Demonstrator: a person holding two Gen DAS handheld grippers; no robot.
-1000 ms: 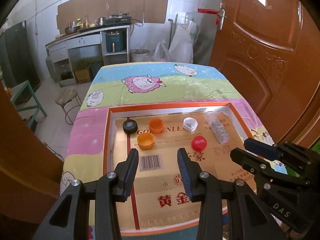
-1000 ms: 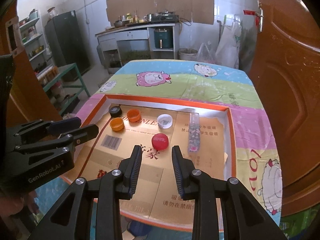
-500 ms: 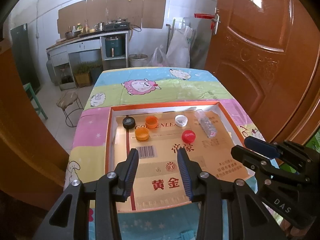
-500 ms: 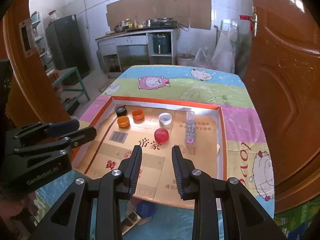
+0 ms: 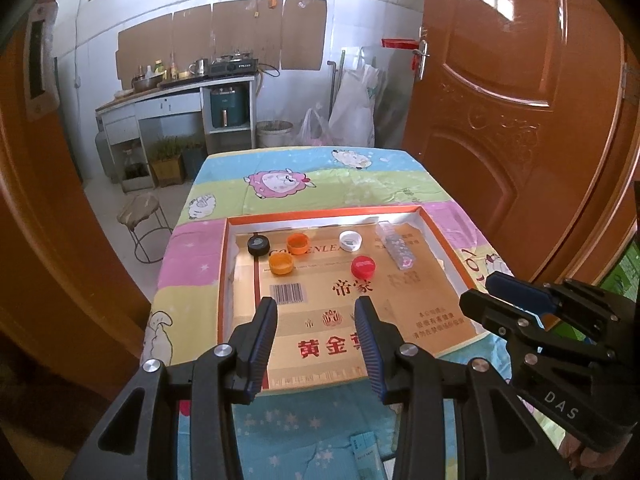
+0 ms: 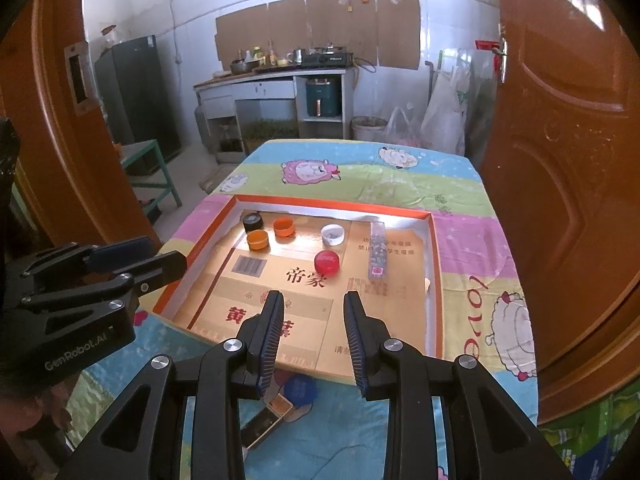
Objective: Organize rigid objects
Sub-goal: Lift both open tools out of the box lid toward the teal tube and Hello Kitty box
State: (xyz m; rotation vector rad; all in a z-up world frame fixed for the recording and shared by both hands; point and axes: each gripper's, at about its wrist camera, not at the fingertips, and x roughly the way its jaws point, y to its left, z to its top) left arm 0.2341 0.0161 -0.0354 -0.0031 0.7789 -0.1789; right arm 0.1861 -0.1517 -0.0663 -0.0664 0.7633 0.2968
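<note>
left gripper (image 5: 316, 320): jaws apart, empty | right gripper (image 6: 314, 314): jaws apart, empty | risk: red cap (image 6: 327, 261) may skid; clear tube (image 6: 377, 252) contents unclear

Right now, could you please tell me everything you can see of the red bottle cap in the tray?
The red bottle cap is a small round cap, plastic by its look and glossy, lying flat on the printed cardboard lining of the orange-rimmed tray. It seems to sit closed side up, with faint marking on top. It lies apart from the other things, nearer the camera than the white cap and left of the clear tube. Nothing touches it but the cardboard.
</note>
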